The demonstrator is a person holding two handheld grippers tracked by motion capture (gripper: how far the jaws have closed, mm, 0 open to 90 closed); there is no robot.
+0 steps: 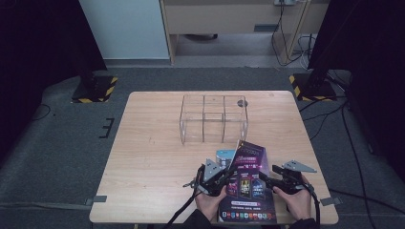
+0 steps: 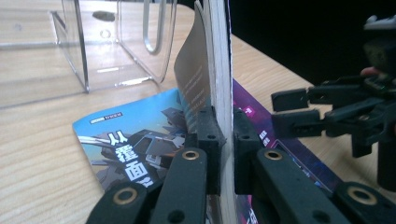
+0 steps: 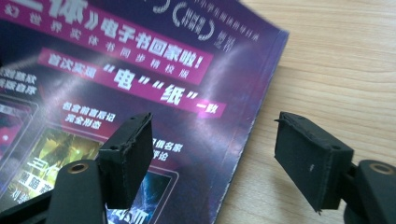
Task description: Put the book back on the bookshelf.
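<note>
My left gripper (image 2: pixel 226 156) is clamped on the edge of the purple magazine (image 1: pixel 248 183), with the pages squeezed upright between its two black pads. In the high view that magazine sits at the near edge of the wooden table (image 1: pixel 153 143), tipped up on its left side and partly over a blue booklet (image 2: pixel 133 149) that lies flat beneath it. My right gripper (image 3: pixel 215 161) is spread wide, one jaw over the purple cover and the other over bare wood just past the magazine's right edge, gripping nothing. The clear acrylic organizer (image 1: pixel 214 118) stands well apart toward the far side, and its compartments look unfilled. So I judge the work barely begun: the magazine is seized and partly raised, but it has not left the table, and carrying it to the organizer and slotting it in are all left, as is the blue booklet
</note>
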